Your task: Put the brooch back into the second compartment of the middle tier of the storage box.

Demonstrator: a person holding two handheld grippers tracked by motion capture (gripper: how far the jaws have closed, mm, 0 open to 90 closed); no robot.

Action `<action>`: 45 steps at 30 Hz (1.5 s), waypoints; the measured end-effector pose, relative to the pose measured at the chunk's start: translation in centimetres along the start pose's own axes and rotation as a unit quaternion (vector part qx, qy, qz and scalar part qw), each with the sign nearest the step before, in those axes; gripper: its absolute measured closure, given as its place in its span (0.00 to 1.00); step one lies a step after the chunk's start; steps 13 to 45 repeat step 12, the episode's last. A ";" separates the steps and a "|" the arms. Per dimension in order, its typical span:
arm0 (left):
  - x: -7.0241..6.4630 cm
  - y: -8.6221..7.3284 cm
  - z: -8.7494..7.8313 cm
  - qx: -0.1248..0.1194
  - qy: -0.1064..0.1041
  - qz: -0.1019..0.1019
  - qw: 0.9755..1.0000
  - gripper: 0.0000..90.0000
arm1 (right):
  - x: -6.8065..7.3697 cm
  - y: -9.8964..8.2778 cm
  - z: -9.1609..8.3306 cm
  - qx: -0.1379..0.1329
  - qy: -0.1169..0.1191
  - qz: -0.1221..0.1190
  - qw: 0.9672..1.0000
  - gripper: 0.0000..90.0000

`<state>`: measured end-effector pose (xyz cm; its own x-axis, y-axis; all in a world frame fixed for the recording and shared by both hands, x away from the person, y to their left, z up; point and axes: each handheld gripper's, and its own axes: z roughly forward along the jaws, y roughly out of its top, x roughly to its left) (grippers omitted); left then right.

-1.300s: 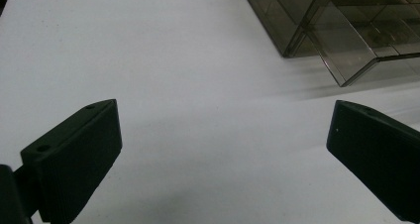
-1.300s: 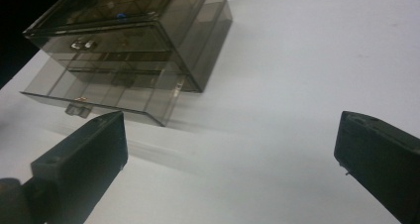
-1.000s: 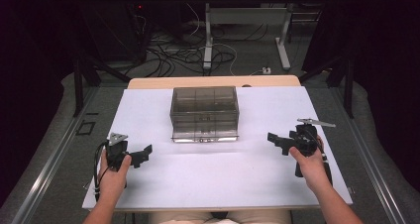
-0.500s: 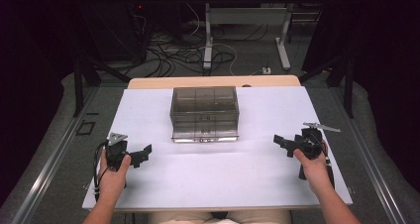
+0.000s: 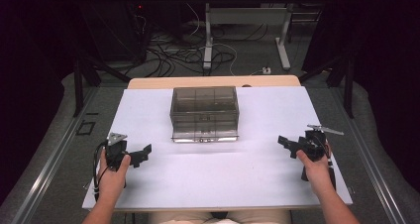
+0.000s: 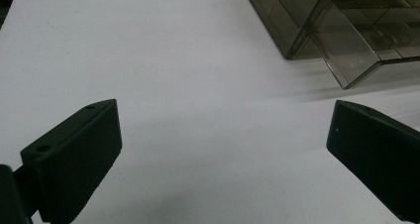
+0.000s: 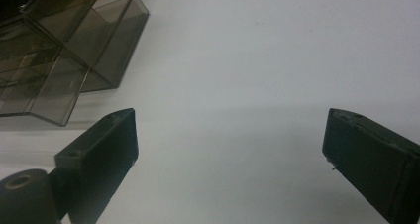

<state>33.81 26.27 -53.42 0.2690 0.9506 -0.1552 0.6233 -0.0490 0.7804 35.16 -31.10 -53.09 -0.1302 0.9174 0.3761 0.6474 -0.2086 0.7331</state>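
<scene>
Clear box (image 6: 346, 30) cropped by frame edge, contents indiscernible

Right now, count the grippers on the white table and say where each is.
2. The left black two-finger gripper is near the table's left edge; the right black gripper near its right edge, either side of the smoky clear plastic box.

I saw the white desk (image 5: 247, 184) on a grey floor (image 5: 54, 149), tangled cables (image 5: 168, 55) behind it and another table's legs (image 5: 208, 35) farther back.
</scene>
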 end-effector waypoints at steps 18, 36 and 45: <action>0.1 0.0 0.1 0.000 0.000 0.000 1.000 0.01 | -0.5 0.0 -0.1 0.000 -0.014 -0.006 1.000 0.09; 0.1 0.0 0.1 0.000 0.000 0.000 1.000 0.01 | -0.5 0.0 -0.1 0.000 -0.014 -0.006 1.000 0.09; 0.1 0.0 0.1 0.000 0.000 0.000 1.000 0.01 | -0.5 0.0 -0.1 0.000 -0.014 -0.006 1.000 0.09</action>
